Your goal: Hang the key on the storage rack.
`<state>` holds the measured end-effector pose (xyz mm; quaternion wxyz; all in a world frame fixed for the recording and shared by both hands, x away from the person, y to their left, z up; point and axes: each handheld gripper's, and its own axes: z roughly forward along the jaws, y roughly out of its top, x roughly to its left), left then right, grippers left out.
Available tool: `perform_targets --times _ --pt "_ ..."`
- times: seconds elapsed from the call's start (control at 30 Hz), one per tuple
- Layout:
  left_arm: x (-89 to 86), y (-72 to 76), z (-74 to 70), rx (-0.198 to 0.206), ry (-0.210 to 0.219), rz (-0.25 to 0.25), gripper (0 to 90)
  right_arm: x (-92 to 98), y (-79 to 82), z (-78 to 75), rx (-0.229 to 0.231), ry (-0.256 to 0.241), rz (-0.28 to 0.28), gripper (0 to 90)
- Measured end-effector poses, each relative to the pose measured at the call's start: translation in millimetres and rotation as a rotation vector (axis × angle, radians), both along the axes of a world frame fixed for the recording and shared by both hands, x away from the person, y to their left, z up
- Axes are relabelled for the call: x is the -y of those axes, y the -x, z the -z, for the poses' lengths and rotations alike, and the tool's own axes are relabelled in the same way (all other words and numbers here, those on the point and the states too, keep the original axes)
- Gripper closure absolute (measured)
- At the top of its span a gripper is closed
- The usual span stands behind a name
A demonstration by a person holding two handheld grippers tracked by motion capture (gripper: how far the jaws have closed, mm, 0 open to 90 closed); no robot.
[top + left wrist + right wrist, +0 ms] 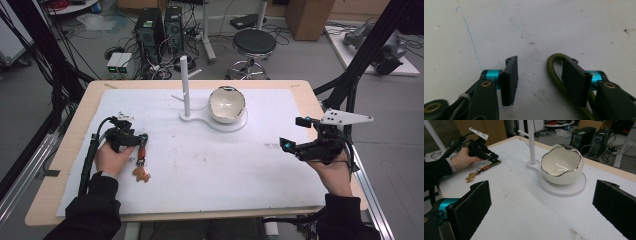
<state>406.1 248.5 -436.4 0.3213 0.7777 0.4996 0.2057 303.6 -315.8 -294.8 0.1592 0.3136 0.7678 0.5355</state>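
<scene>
Reaching for keychain (pixel 141 159) at nine o'clock on counter (pixel 75 130): left tool (pixel 539 75) jaws apart, green loop (pixel 554 72) hugging one jaw. Right tool (pixel 541 205) wide apart, idle at three. Next, probably: close on cord, lift toward stand (pixel 185 87) beside bowl (pixel 226 104) at twelve

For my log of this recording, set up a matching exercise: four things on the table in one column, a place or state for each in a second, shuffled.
Things:
1. left tool
2. right tool
3. egg-shaped bowl
4. green cord

Places or states:
A. sits on the round white base beside the white post
B. open, held above the table's right edge
C. loops around one jaw of the left tool
D. open, low over the white sheet at the table's left

Pairs: 1-D, 2-B, 3-A, 4-C
</scene>
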Motion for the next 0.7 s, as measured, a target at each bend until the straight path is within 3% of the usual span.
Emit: perform_targets --times 0.07,0.17,0.23,0.53,0.7 --pt "1.3 0.8 -0.4 0.001 0.008 0.006 54.9 -0.2 -0.8 0.6 0.003 0.001 0.0 1.0" --pt "4.0 2.3 -1.2 0.007 0.005 0.036 77.4 -0.6 -0.7 0.7 -0.003 0.003 -0.001 1.0" --pt "5.3 2.5 -1.1 0.01 0.0 0.036 82.9 -0.6 -1.0 0.9 -0.002 0.006 -0.002 1.0" --pt "3.5 2.0 -3.5 -0.005 0.018 0.031 84.1 -1.5 -2.4 2.6 -0.007 0.011 -0.006 1.0" --pt "-3.1 10.3 -24.9 0.066 0.097 0.048 84.4 -2.2 -2.6 3.0 -0.017 0.013 -0.006 1.0"
